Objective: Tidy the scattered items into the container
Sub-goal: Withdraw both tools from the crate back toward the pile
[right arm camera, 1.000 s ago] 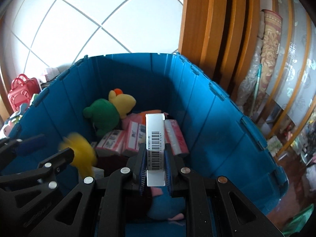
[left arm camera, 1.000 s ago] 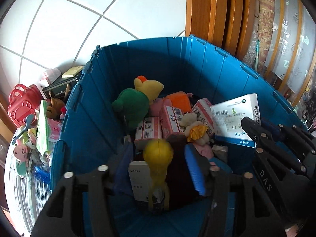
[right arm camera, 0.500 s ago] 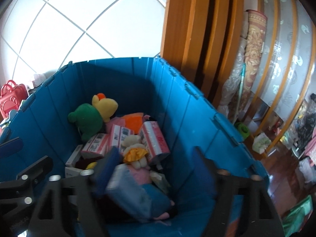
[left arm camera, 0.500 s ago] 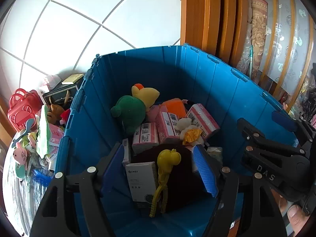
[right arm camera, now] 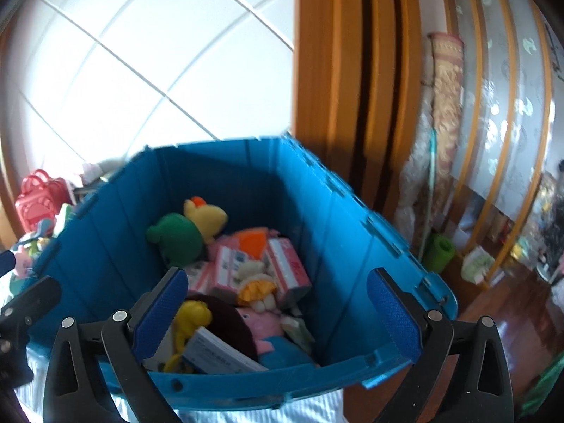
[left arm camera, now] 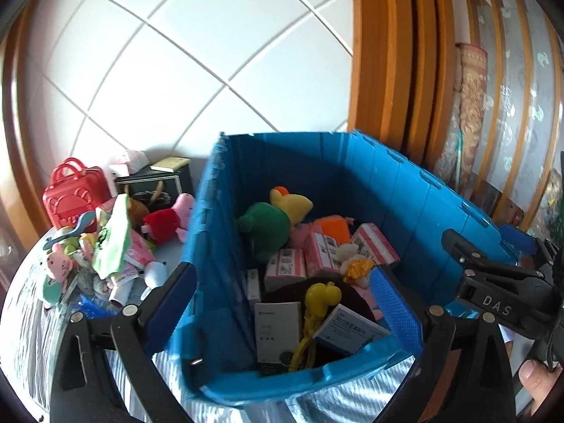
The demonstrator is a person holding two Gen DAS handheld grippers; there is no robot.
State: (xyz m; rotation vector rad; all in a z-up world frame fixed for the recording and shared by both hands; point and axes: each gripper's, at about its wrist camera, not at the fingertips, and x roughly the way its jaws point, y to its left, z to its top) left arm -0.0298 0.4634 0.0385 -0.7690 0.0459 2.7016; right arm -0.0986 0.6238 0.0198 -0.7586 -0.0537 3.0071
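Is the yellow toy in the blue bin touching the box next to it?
Touching: in the left wrist view the yellow toy lies against the blue-and-white box, its head overlapping the box's corner inside the blue bin.

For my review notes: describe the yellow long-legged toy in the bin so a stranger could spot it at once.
Look inside the blue crate, at the near end. The yellow toy lies there between a white carton and a blue-and-white box. It alone is bright yellow plastic, round-headed with thin dangling legs.

A deep blue ribbed plastic crate [left arm camera: 405, 190] holds a green-and-yellow plush toy with an orange tuft [left arm camera: 273, 216], pink-and-white striped cardboard boxes [left arm camera: 375, 248] and a yellow rubber figure [left arm camera: 319, 298]. Outside sits a red plastic handbag [left arm camera: 72, 195]. The cloth beneath [left arm camera: 335, 410] looks blue-and-white striped, though blurred.
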